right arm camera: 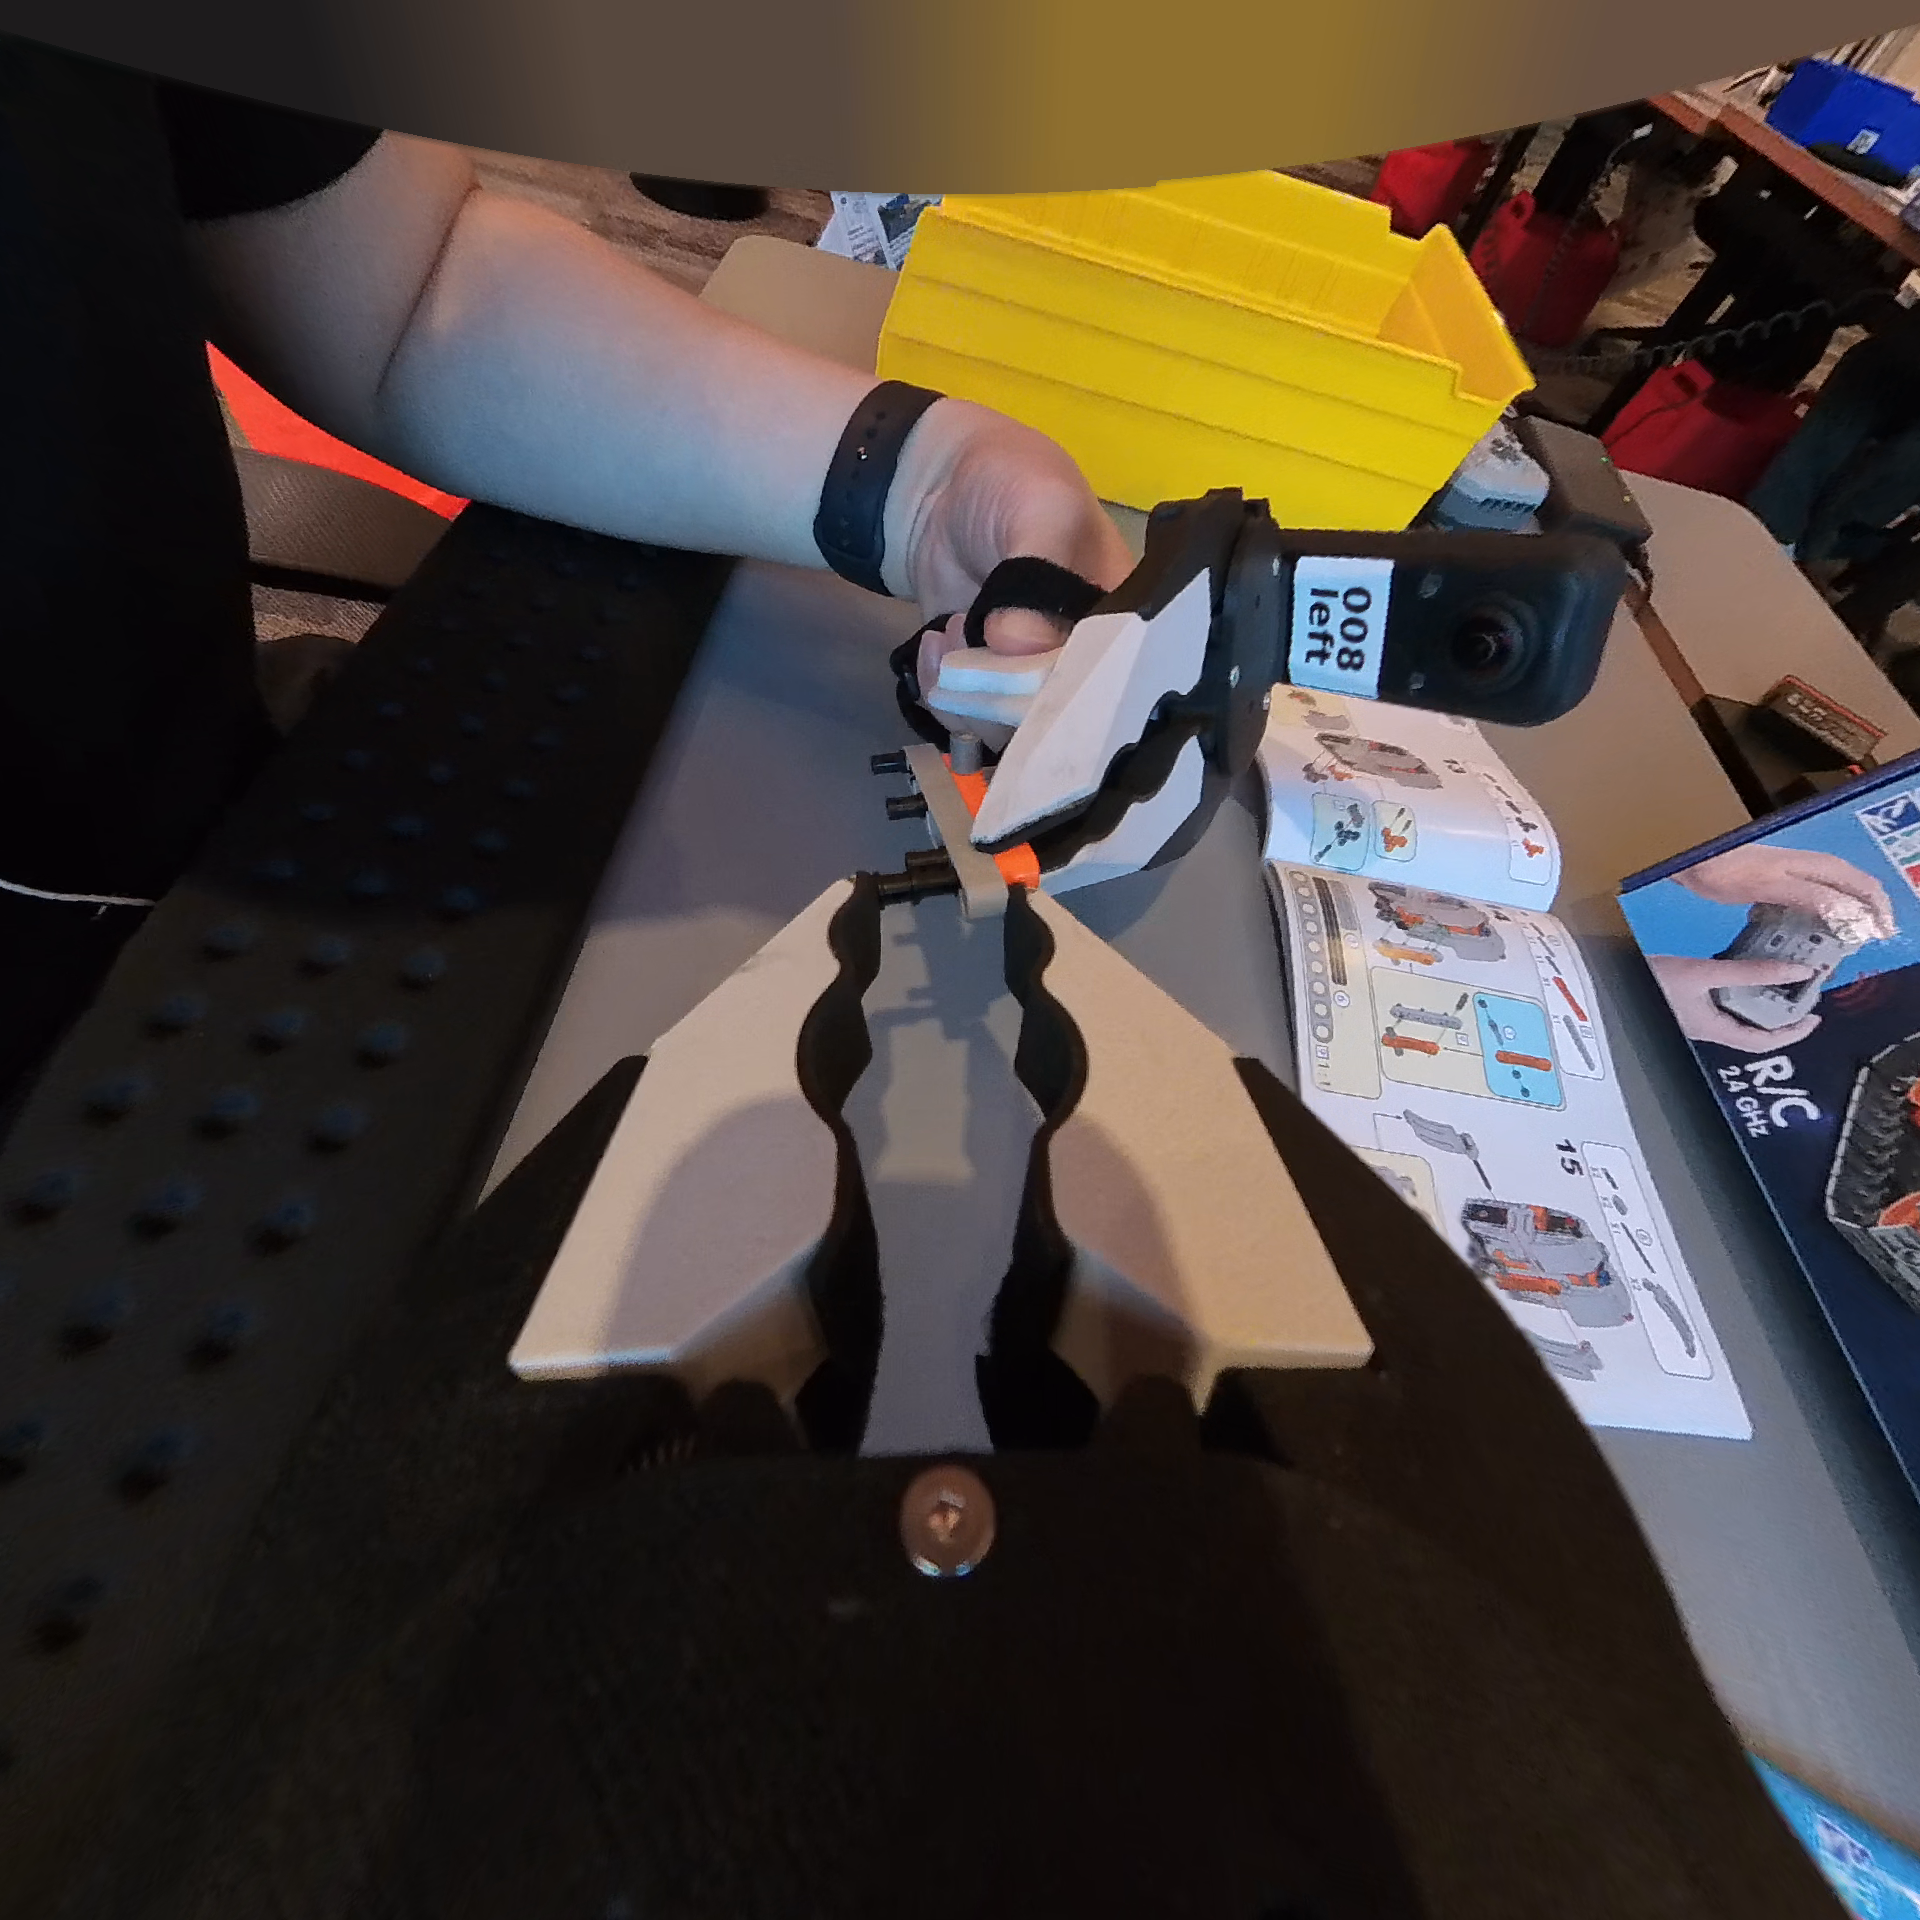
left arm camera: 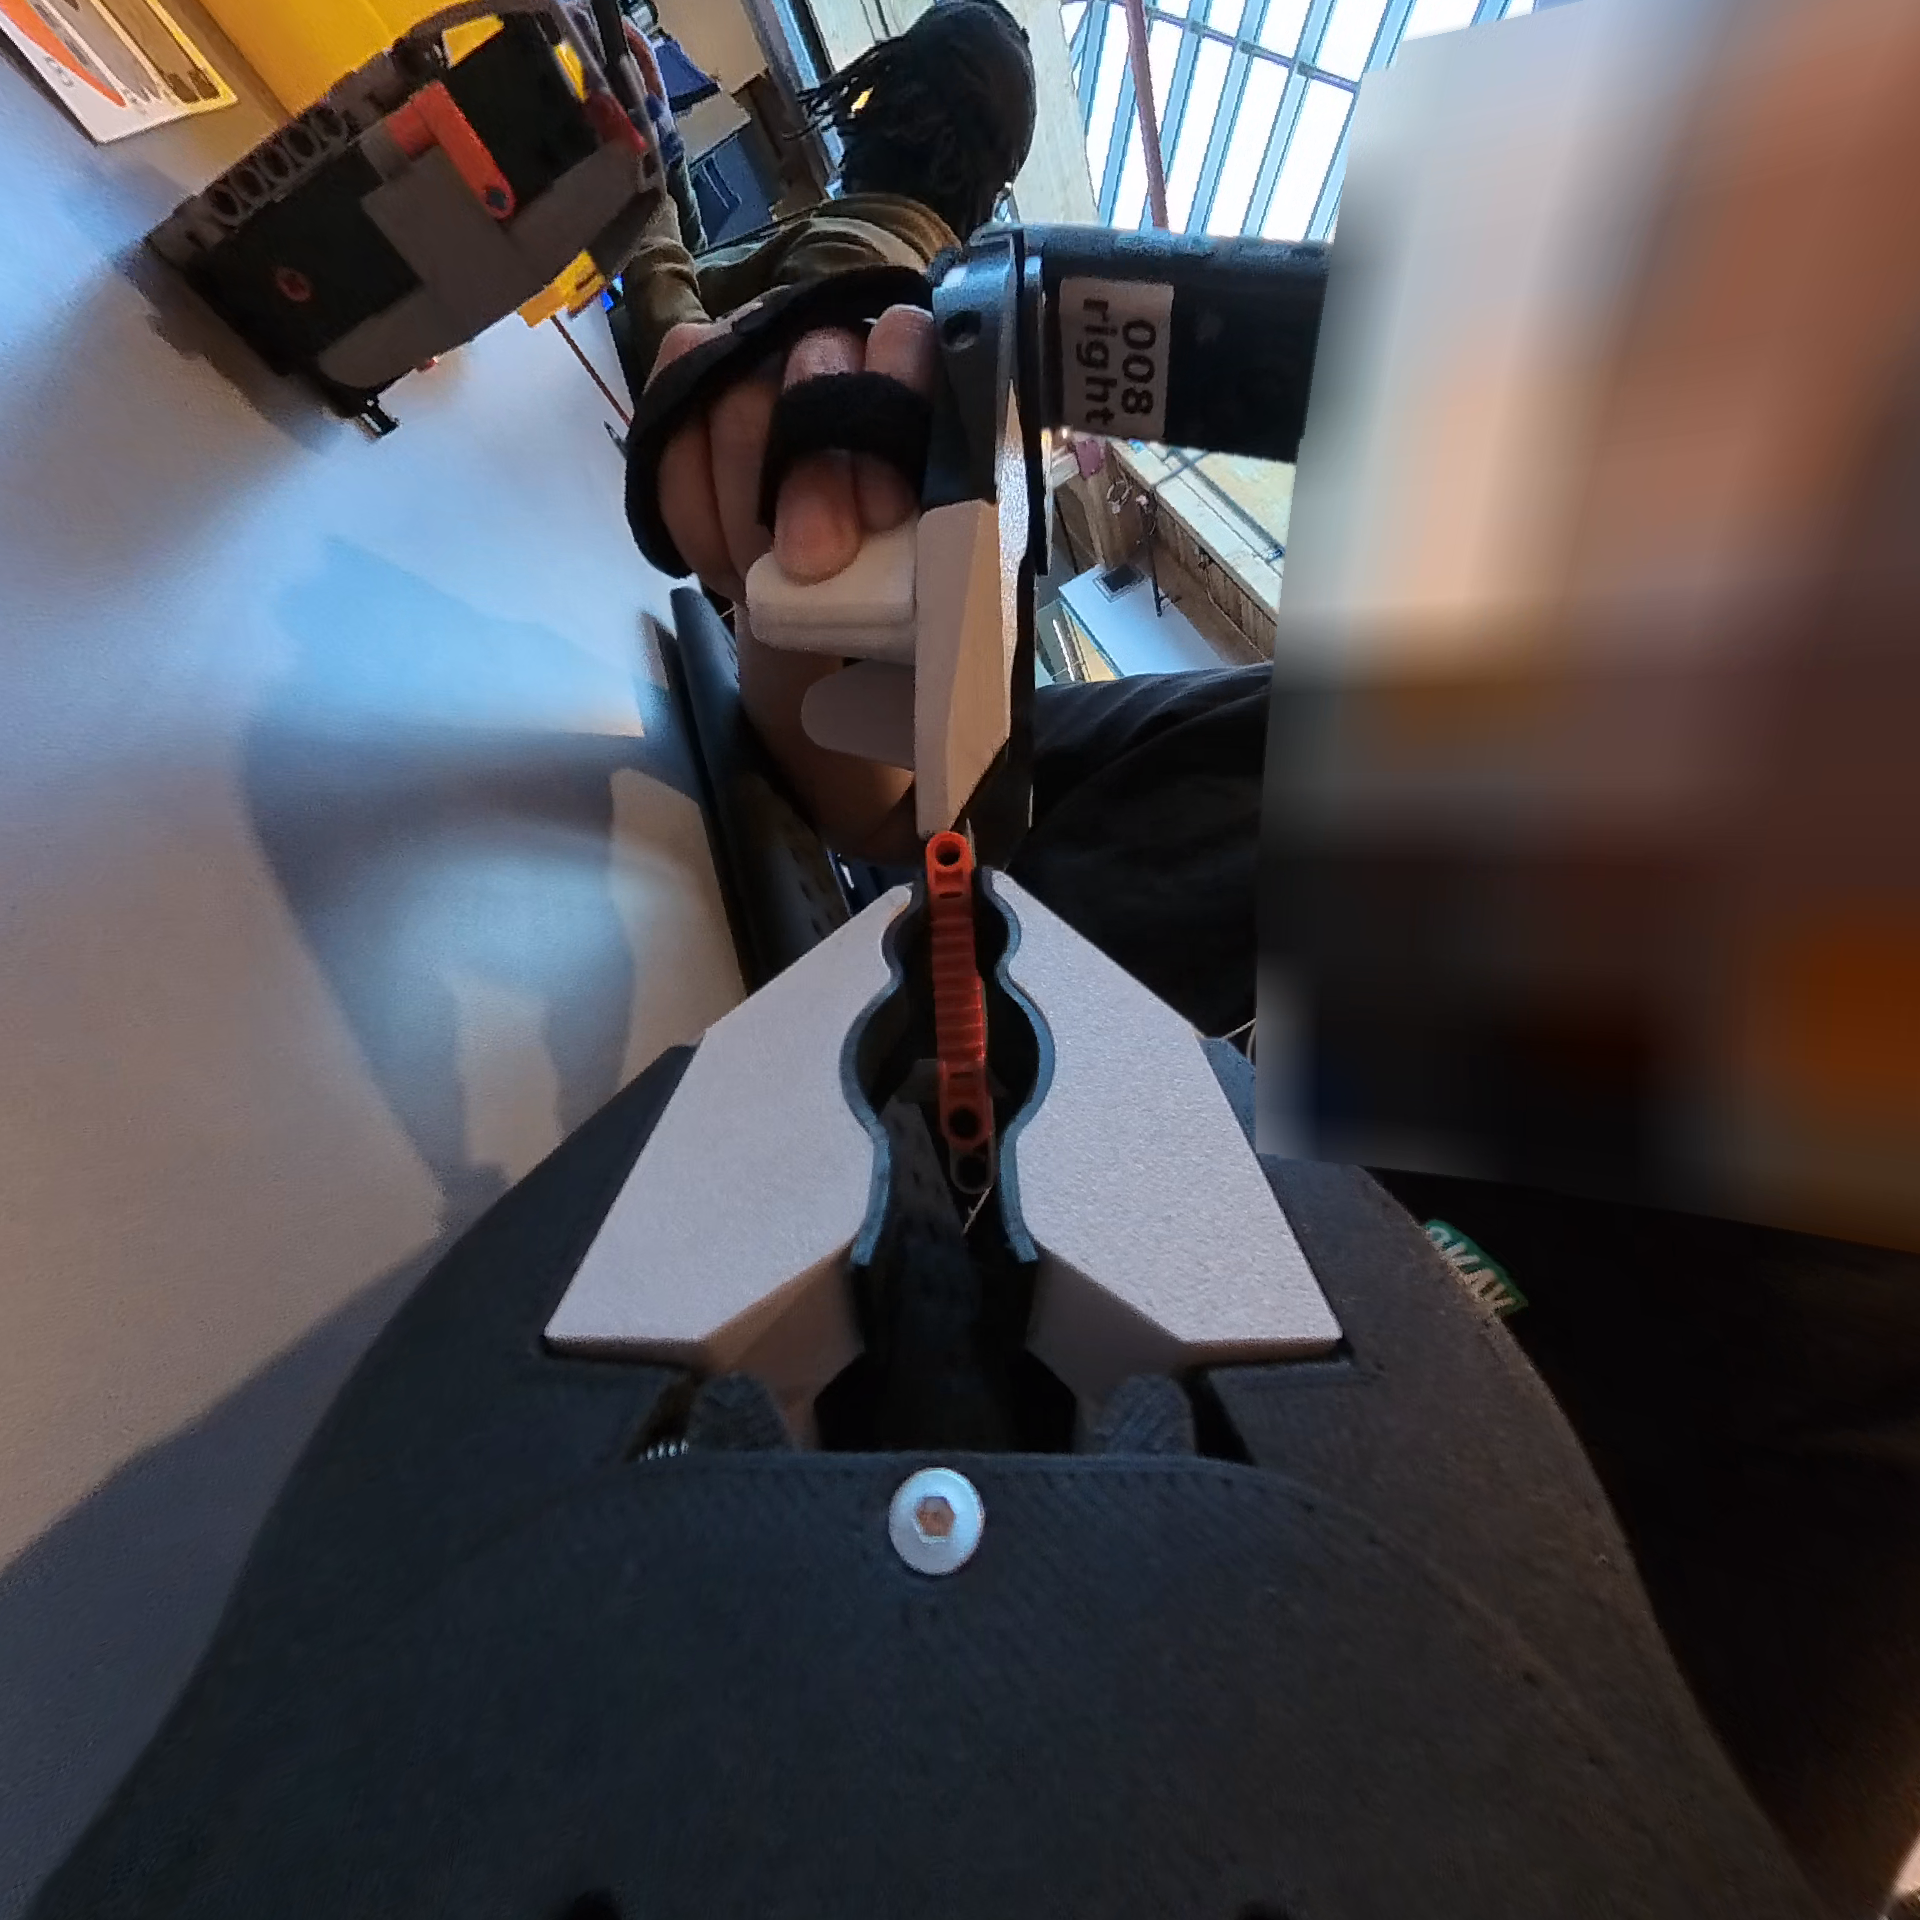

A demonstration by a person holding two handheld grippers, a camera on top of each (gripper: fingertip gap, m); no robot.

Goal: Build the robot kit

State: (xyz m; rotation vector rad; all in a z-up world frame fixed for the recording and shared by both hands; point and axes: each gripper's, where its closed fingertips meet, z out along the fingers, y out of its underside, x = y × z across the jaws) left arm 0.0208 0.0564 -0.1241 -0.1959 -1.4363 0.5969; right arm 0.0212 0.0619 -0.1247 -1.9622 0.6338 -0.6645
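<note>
Left gripper (left arm camera: 951, 894) is clenched on an orange toothed beam (left arm camera: 958, 987); beam sits in the slot between the pads, long axis running straight out along the fingers, far end with its hole poking just past the tips. In the right wrist view the same left gripper (right arm camera: 1023, 847) holds a small assembly: orange beam (right arm camera: 1013, 860) mated flat to a grey beam (right arm camera: 961, 831), with black pins (right arm camera: 914, 871) sticking out of the grey side toward the person. Right gripper (right arm camera: 940, 899) is closed on that assembly's near end: one tip on the nearest black pin, the other on the orange/grey edge, so it squeezes across the beam, square to its length. Both are above the grey table (right arm camera: 727, 831), well clear of the yellow bin (right arm camera: 1195, 343), open instruction booklet (right arm camera: 1455, 1039) and blue box (right arm camera: 1787, 1018). Judgement: keep the left grip rigid, push the pin along its own axis, no twist, or the beams shear apart. Can't tell how deep the pin is seated.
</note>
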